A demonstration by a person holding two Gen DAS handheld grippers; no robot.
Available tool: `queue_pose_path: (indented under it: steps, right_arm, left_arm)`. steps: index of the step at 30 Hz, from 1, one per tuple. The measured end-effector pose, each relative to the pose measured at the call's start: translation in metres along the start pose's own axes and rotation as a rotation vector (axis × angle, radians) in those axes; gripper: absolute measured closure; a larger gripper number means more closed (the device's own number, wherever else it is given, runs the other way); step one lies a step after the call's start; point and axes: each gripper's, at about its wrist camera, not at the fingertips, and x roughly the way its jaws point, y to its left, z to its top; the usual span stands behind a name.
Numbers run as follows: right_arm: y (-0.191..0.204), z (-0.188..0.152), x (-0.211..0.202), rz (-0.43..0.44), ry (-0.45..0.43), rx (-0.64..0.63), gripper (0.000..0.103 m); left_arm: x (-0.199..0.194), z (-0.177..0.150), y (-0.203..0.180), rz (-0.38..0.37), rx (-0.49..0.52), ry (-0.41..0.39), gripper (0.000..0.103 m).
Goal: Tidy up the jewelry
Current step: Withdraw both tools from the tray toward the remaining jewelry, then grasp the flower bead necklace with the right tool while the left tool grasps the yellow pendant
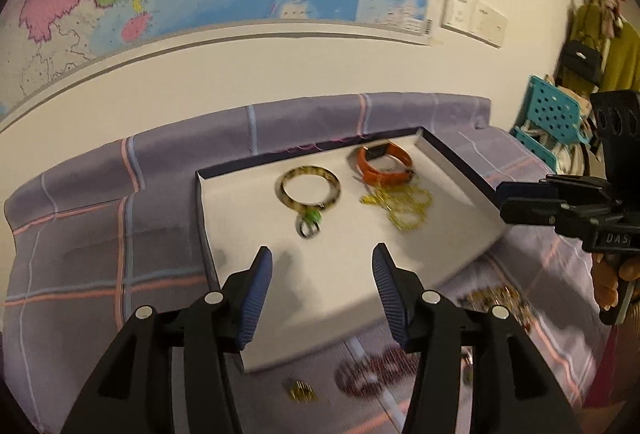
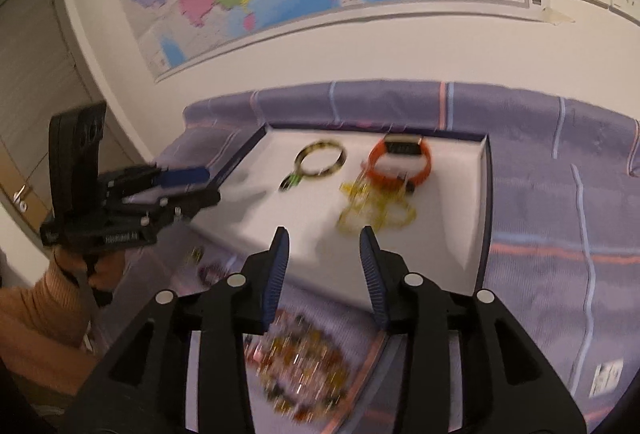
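1. The white tray (image 1: 240,234) on the plaid cloth (image 1: 80,234) already holds four pieces: a tortoiseshell bangle (image 1: 310,190), a green-stoned ring (image 1: 310,224) touching the bangle's near edge, an orange watch band (image 1: 384,164) and a tangled gold chain (image 1: 404,208) just in front of the band.
2. More jewelry lies outside the tray, on the cloth at its near edge: a dark beaded bracelet (image 1: 376,374), a small gold piece (image 1: 302,390) and a multicoloured beaded strand (image 2: 304,370) (all blurred, so details are uncertain).
3. The left tongs (image 1: 322,290) are parted and carry nothing; the right tongs (image 2: 324,266) are likewise spread and empty.
4. Judged step: between placements, with both tongs free over the tray's near side.
5. The next move likely calls for dropping toward a loose piece on the cloth and closing squarely on it before lifting it into the tray's bare near part.
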Motion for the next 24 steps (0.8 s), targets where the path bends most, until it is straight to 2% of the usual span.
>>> queue_pose_path:
  steps: [5,12,19,24]
  right_arm:
    - [0.019,-0.036,-0.008,-0.016,0.048,-0.052,0.066]
    - [0.050,-0.077,-0.001,-0.015,0.122,-0.111,0.067]
    - [0.052,-0.091,0.003,0.000,0.130,-0.056,0.066]
    - [0.057,-0.096,0.004,-0.026,0.127,-0.065,0.067]
  left_arm:
    - [-0.014,-0.023,-0.009,0.005,0.025,-0.002,0.050]
    - [-0.021,-0.052,-0.005,-0.005,-0.021,0.022,0.050]
    - [-0.028,-0.080,0.004,-0.003,-0.061,0.052,0.047]
    - [-0.025,-0.094,0.005,-0.015,-0.082,0.081,0.047]
